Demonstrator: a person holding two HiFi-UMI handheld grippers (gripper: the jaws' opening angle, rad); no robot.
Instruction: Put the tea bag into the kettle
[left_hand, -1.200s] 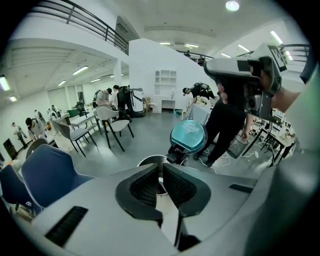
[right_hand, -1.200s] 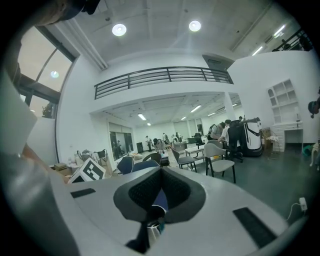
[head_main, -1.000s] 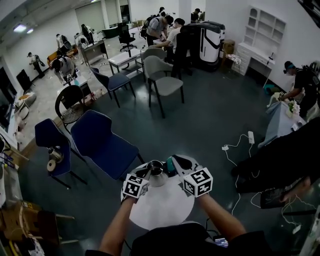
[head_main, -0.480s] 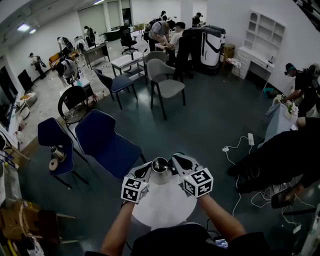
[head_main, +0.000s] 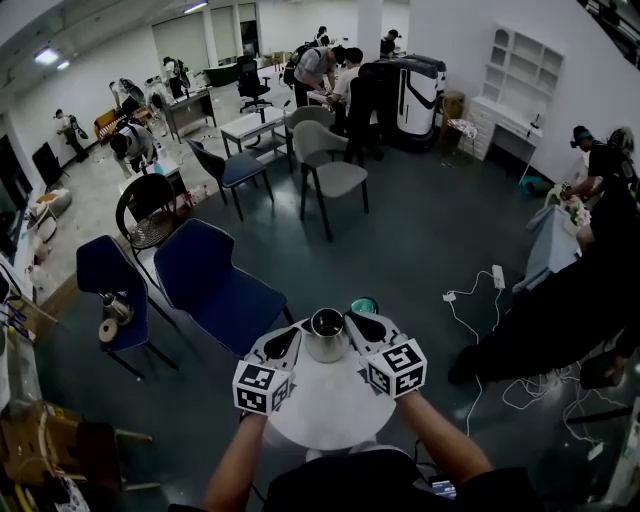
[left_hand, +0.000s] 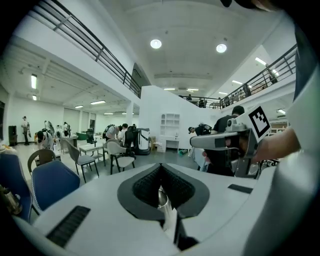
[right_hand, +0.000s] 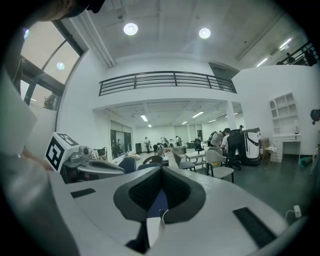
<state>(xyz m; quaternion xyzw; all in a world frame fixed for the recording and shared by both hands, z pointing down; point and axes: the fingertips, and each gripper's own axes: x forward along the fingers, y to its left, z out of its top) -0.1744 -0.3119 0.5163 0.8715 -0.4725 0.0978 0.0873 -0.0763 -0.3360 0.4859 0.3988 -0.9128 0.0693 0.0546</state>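
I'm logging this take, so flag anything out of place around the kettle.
Nothing is spilled or tipped. The kettle stands upright and open on the round table, between the left gripper and the right gripper. Only a small teal item just beyond it is unexplained; too small to identify.

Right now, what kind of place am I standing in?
Probably a large shared workroom or lab hall: several people are busy at desks in the background, loose chairs stand about, and a railed mezzanine runs overhead.
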